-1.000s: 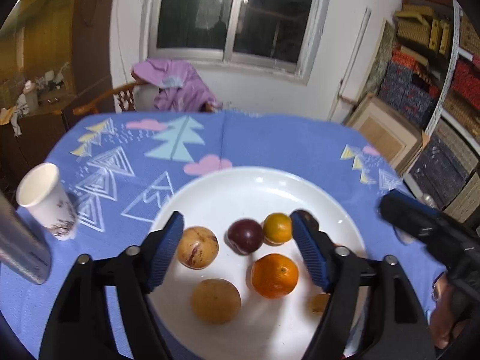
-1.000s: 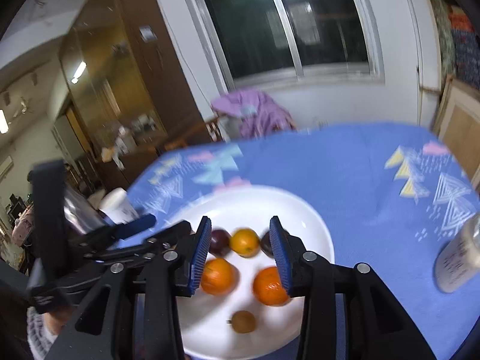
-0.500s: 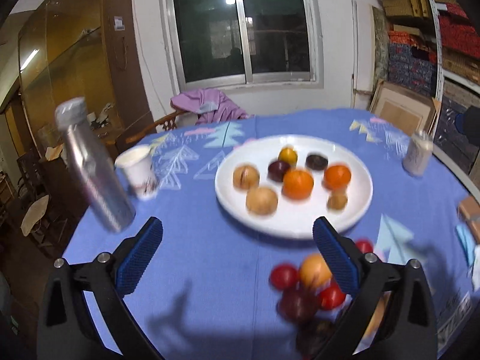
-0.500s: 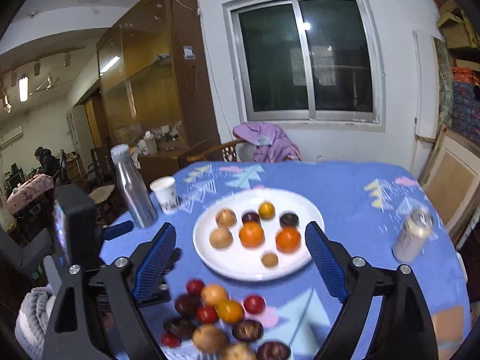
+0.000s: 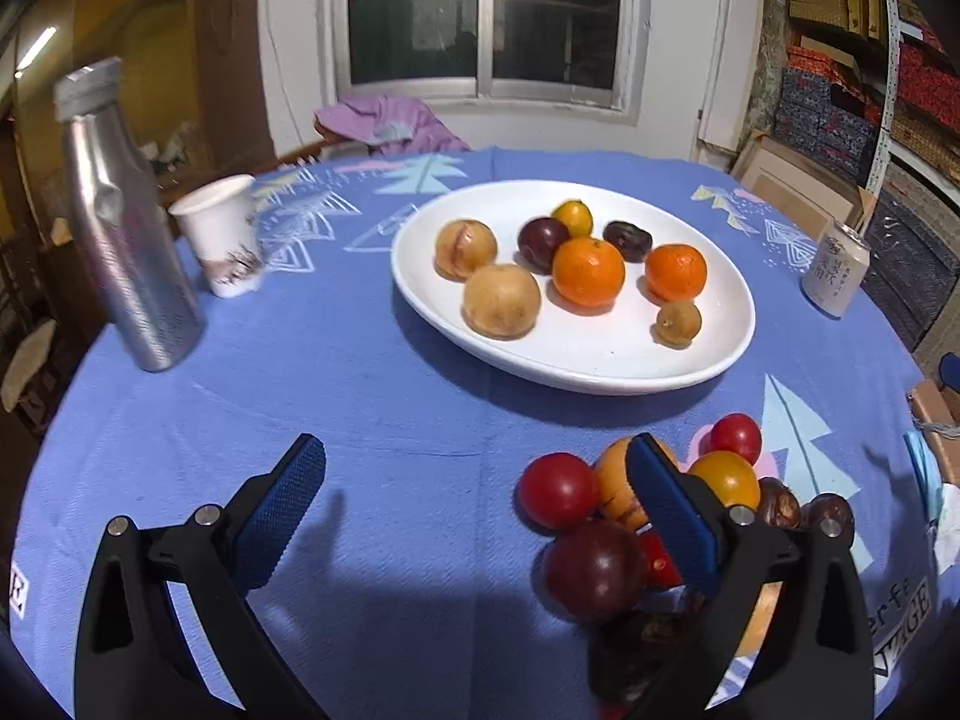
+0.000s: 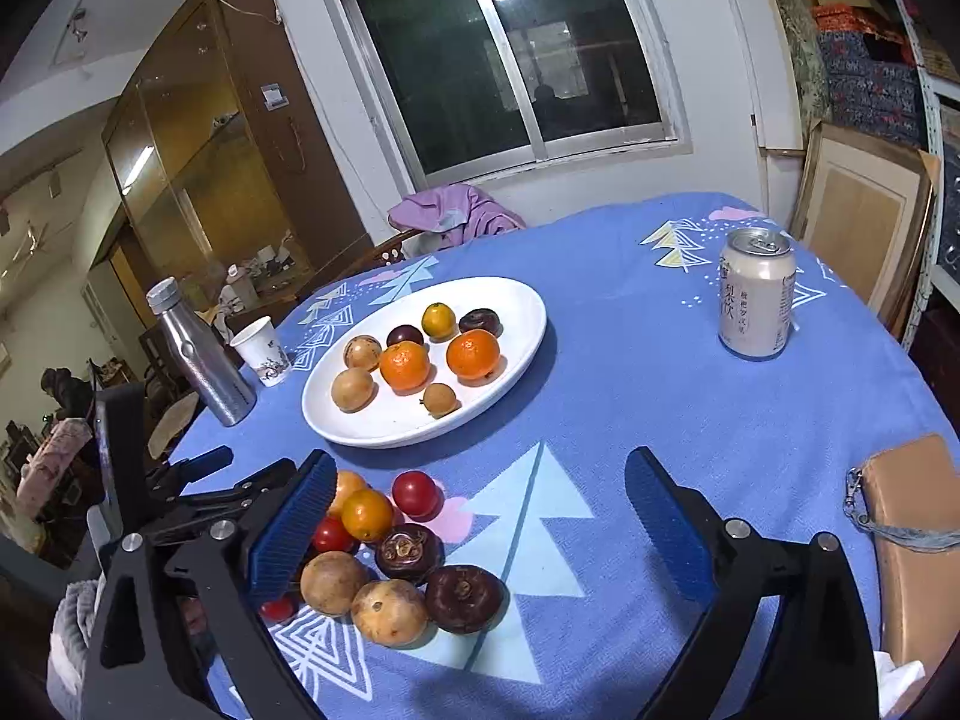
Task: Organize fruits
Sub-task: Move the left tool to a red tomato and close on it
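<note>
- The round table wears a blue cloth printed with pale trees and triangles.
- The white plate sits near the middle of the table, at 12 o'clock from both grippers and well apart from them. It holds 8 fruits: 2 bright oranges, 2 tan round ones, a dark plum, a second dark fruit, a small yellow-orange one at the far side and a small brown one at the near right.
- A loose heap of fruit lies on the cloth at the near edge: red tomatoes, an orange-yellow one, dark purple ones and tan ones.
- The left gripper is spread wide and holds nothing; the heap lies at its 3 o'clock, with its right finger in front of some fruit.
- The right gripper is likewise wide apart and empty; the heap lies at its 9 o'clock, with some fruit between its fingers, low on the left.
- A steel bottle and a paper cup stand at the plate's 9 o'clock.
- A drink can stands at its 3 o'clock.
</note>
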